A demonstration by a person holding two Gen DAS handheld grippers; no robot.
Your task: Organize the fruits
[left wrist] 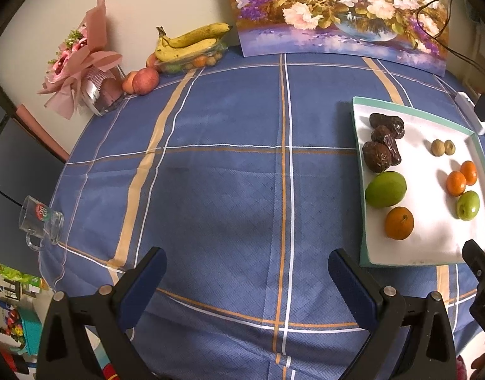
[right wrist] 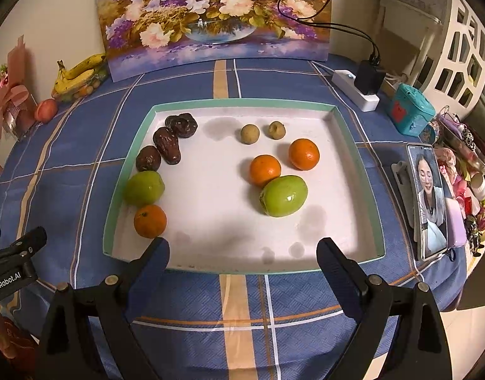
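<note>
A white tray with a green rim (right wrist: 359,171) (left wrist: 358,171) lies on the blue checked tablecloth. It holds three dark dates (right wrist: 166,144) (left wrist: 383,145), two green fruits (right wrist: 283,196) (right wrist: 144,188), three oranges (right wrist: 264,169) (right wrist: 304,153) (right wrist: 150,220) and two small tan fruits (right wrist: 250,133) (right wrist: 276,129). My right gripper (right wrist: 242,256) is open and empty over the tray's near rim. My left gripper (left wrist: 247,264) is open and empty over bare cloth, left of the tray.
Bananas on a clear fruit box (left wrist: 192,42), an apple (left wrist: 145,80) and a bouquet (left wrist: 81,63) stand at the back left. A painting (right wrist: 214,15) leans on the wall. A glass mug (left wrist: 41,221) lies at the left edge. A phone (right wrist: 429,199), power strip (right wrist: 353,90) and clutter sit right.
</note>
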